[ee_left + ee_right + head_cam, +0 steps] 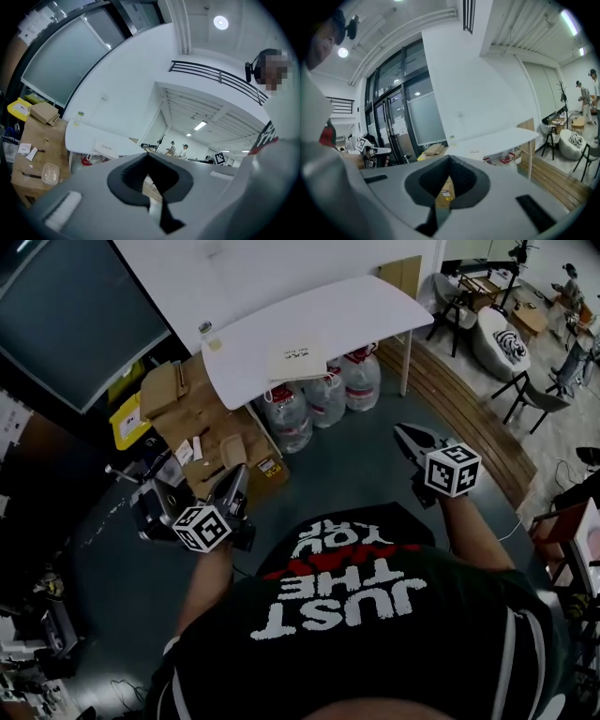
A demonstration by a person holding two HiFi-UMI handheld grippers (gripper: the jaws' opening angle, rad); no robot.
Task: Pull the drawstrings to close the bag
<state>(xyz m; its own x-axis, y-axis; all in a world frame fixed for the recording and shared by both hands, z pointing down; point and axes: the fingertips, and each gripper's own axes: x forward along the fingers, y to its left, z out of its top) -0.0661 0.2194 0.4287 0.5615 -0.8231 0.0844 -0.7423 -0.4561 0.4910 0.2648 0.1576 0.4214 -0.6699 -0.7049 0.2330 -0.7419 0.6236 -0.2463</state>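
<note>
Presently unable to locate the bag or its drawstrings in the head view or in either gripper view; nothing on the white table (pixel 375 310), on the floor or among the boxes identifiable as such. Task therefore assessed as not yet under way. Judged, from the task wording alone, to be soft, light and limp, with thin cords liable to slip between smooth pads. Best taken by the free cord ends or loops close to the mouth channel, one per side, and drawn apart steadily rather than jerked, so as not to drag the whole bag along. Left gripper (pixel 239 474) found clenched on nothing, with pads together, held out level ahead of the torso toward the cardboard boxes (pixel 202 427). Right gripper (pixel 401 430) likewise clamped together and empty, tipped slightly downward toward the table and what stands beneath it. Containers noted: three large clear water jugs (pixel 325 397) with red tops, standing side by side on the floor under the table, seemingly filled, level not readable. Clear plastic tray (pixel 49 174) lying on a box top, apparently empty. Small bottle (pixel 205 330) upright at the table's left corner, contents not discernible. Flat white card (pixel 296 361) lying near the table's near edge. Yellow box (pixel 127 420) just beside the cardboard, open or closed not determinable.
</note>
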